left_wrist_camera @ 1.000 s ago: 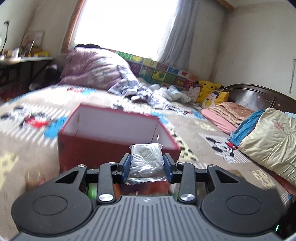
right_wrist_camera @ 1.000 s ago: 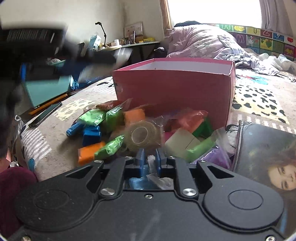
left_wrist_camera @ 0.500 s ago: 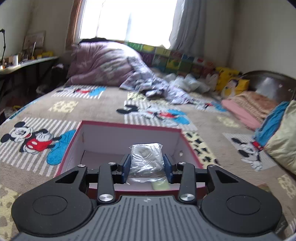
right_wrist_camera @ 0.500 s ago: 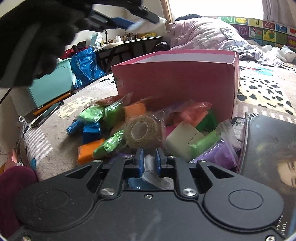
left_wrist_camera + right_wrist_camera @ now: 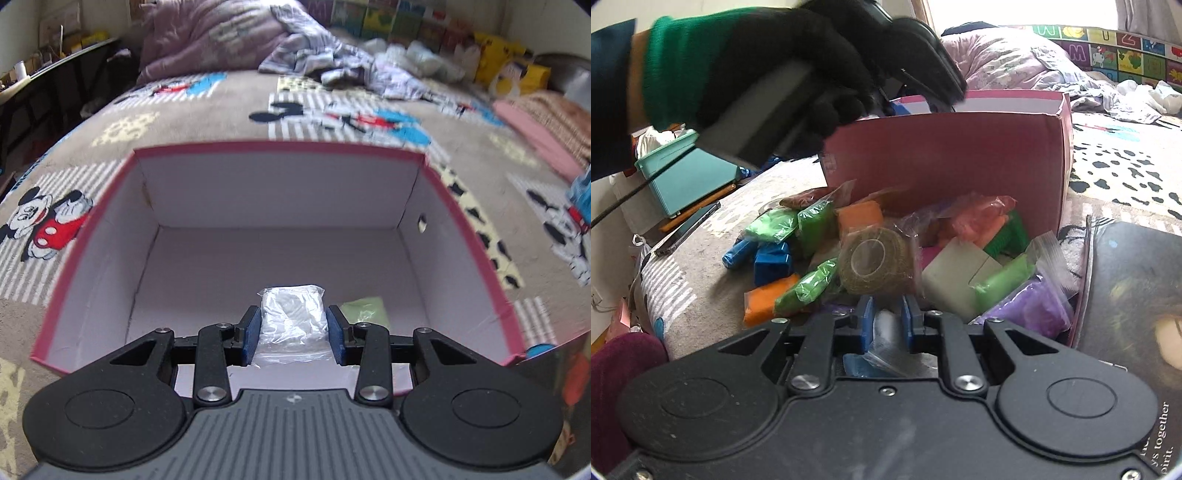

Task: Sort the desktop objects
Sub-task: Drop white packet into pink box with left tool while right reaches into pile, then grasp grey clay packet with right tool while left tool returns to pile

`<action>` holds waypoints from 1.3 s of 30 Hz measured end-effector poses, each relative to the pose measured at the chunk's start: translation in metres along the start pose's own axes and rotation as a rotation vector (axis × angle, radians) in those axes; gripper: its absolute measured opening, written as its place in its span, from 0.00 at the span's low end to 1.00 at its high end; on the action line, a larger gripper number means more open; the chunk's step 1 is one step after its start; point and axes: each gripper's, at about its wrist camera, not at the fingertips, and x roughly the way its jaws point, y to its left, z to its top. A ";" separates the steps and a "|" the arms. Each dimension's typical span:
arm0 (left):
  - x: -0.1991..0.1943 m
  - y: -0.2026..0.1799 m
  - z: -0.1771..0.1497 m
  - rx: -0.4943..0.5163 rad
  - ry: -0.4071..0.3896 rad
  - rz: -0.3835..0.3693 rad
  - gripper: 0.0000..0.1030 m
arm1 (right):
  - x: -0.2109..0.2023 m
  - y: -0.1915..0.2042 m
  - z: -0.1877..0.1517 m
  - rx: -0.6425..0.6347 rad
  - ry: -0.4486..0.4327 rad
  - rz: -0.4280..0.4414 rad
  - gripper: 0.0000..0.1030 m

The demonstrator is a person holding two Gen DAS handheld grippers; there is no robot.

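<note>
White lettering is showing on the dark magazine cover (image 5: pixel 1137 332) at its lower right corner, reading "together" and "spirit." Alphabet wall mats (image 5: pixel 1108 48) are showing "M" and "Z".

The box (image 5: pixel 945 162) fills the frame's centre, on the bedspread (image 5: pixel 1126 173); the packets (image 5: pixel 879 258) pile before it — the magazine (image 5: pixel 1134 295) at right, the bin (image 5: pixel 690 177) at left.

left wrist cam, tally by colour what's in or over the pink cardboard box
white packet in clear plastic, gripped by the left gripper over the pink cardboard box: 1
pale green packet on the box floor: 1
total: 2
</note>
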 end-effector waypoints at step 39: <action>-0.121 0.128 -0.138 -0.330 -0.255 0.076 0.64 | -0.003 0.000 -0.004 -0.007 -0.022 -0.011 0.16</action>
